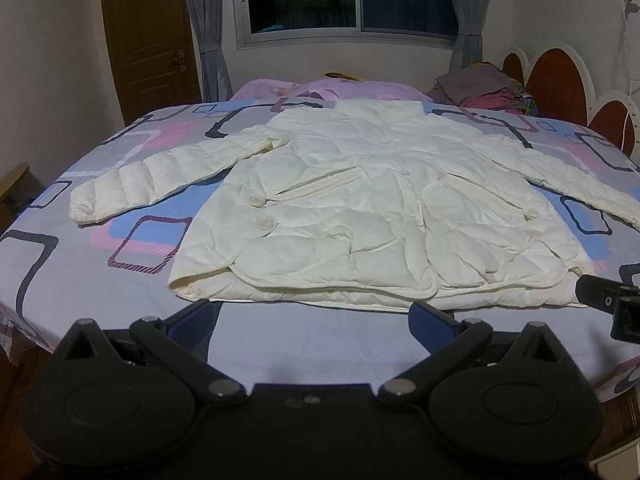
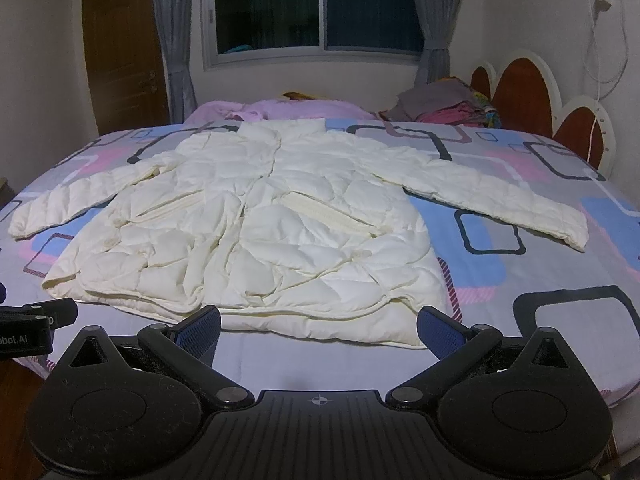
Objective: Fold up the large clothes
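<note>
Cream quilted jacket, grey bedspread with pink, blue squares

White quilted jacket flat, sleeves spread

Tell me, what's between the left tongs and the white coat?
Nothing but bare bedsheet, seen in the left wrist view: the open left tongs hover just short of the coat hem.

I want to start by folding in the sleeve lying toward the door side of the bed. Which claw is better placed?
Left. The left claw is open at the hem, nearer that sleeve; the right claw sits toward the jacket's other side.
</note>
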The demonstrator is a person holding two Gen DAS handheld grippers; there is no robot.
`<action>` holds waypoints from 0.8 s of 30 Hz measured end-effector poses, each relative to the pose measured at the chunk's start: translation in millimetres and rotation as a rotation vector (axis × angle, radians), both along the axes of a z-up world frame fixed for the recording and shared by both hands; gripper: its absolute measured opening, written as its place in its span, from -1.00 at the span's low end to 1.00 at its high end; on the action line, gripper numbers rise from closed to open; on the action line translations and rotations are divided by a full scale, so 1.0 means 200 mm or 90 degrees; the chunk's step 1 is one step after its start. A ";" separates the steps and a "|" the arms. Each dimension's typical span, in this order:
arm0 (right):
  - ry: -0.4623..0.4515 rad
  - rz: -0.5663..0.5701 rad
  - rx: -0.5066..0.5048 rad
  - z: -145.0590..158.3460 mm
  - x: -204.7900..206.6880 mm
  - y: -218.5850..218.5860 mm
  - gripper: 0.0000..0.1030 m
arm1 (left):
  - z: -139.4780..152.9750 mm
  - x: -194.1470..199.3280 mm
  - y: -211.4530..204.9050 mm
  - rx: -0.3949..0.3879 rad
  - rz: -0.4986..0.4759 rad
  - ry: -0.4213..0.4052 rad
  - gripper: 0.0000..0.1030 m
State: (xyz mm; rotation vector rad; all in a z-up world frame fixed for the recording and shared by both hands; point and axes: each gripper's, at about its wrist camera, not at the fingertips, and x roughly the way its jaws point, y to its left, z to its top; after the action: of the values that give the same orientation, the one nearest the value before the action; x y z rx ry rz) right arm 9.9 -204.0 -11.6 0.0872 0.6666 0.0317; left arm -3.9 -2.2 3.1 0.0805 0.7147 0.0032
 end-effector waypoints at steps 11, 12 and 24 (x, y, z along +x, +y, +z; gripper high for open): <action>-0.010 -0.032 0.009 0.02 0.05 -0.07 1.00 | 0.05 0.05 0.02 -0.016 -0.016 -0.024 1.00; -0.012 -0.039 0.010 0.02 0.07 -0.08 1.00 | 0.06 0.08 0.02 -0.018 -0.015 -0.032 1.00; -0.040 -0.174 0.049 0.07 0.45 -0.46 1.00 | 0.11 0.61 0.00 -0.105 -0.087 -0.049 1.00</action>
State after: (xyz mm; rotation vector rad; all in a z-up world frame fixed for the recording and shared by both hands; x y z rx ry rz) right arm 99.9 -295.4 1.4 0.2491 0.5860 -0.2018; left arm 117.5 -3.1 24.3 -0.0290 0.6296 -0.1823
